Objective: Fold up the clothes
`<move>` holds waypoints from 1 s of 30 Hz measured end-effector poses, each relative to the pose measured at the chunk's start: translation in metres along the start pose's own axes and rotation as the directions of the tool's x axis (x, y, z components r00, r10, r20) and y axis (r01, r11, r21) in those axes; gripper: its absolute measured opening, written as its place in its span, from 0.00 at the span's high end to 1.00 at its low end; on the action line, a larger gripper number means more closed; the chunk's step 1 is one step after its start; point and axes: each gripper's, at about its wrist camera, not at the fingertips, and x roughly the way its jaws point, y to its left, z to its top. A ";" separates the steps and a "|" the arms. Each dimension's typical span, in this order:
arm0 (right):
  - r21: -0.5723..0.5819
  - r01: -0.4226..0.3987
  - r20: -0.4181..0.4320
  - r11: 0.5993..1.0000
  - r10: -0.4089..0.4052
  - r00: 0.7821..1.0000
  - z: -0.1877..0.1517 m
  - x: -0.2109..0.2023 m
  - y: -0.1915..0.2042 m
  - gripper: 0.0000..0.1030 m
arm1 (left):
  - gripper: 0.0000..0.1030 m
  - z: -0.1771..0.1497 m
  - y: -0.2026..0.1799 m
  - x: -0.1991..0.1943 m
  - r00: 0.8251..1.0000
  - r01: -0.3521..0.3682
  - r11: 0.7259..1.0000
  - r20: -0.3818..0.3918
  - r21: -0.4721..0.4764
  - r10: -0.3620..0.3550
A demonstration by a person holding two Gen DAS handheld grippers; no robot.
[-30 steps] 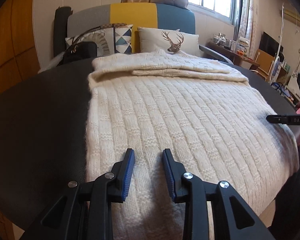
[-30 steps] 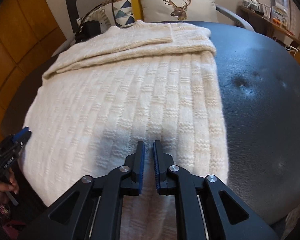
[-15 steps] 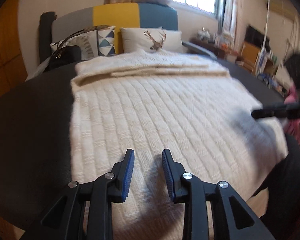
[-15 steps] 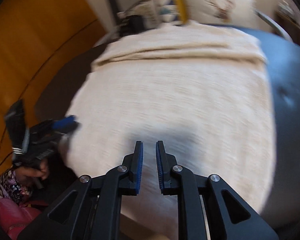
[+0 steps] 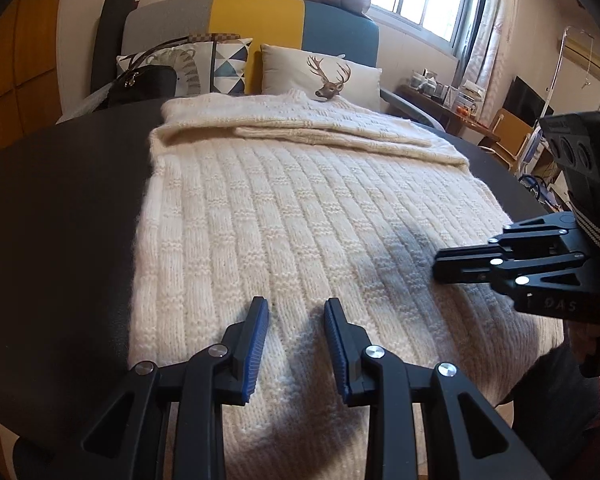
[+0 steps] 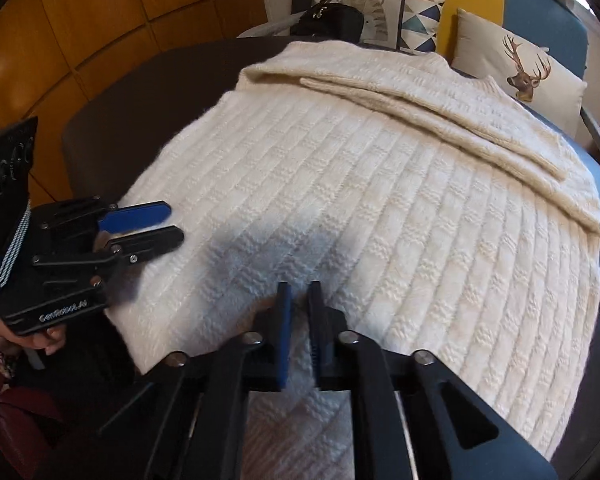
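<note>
- A cream knitted sweater (image 5: 300,216) lies spread flat on a dark round table (image 5: 60,208), its far end folded over in a band (image 6: 440,108) that runs across the width.
- The near hem of the sweater hangs over the table edge; in both wrist views that hanging part is partly covered by the gripper bodies.
- The left gripper (image 5: 296,320) sits low over the near part of the sweater with its blue-padded jaws parted; a strip of knit shows in the gap, and the pads do not press on it.
- The right gripper (image 6: 298,300) is at the near edge of the sweater with its jaws nearly together, the last gap narrow. Knit shows in that slit, but the fingers cover the spot, so whether cloth is pinched there is hard to make out.
- From the left wrist view the right gripper comes in side-on from the right edge, over the sweater's right side; its blue pads are hidden.
- A hand (image 6: 40,336) holding the left gripper shows at the lower left of the right wrist view, mostly cut off by the frame.
- Beyond the table stand a sofa back (image 5: 256,16), a deer cushion (image 5: 324,72), a triangle-pattern cushion (image 5: 228,64) and a black handbag (image 5: 144,84), the bag half hidden behind the table rim.
</note>
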 end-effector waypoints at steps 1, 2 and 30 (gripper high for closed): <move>0.015 -0.005 0.000 1.000 0.005 1.000 -0.004 -0.004 -0.004 0.98 | 0.71 0.000 0.001 0.000 1.000 0.004 1.000 0.000 -0.002 -0.004; 0.027 -0.005 -0.001 1.000 0.005 1.000 -0.008 -0.008 -0.009 0.99 | 0.71 0.001 0.001 -0.001 1.000 0.006 1.000 -0.002 -0.003 -0.006; 0.036 -0.080 0.020 0.996 0.079 0.997 -0.001 -0.003 -0.014 1.00 | 0.71 0.004 0.016 -0.008 0.998 -0.051 0.998 -0.030 -0.040 0.049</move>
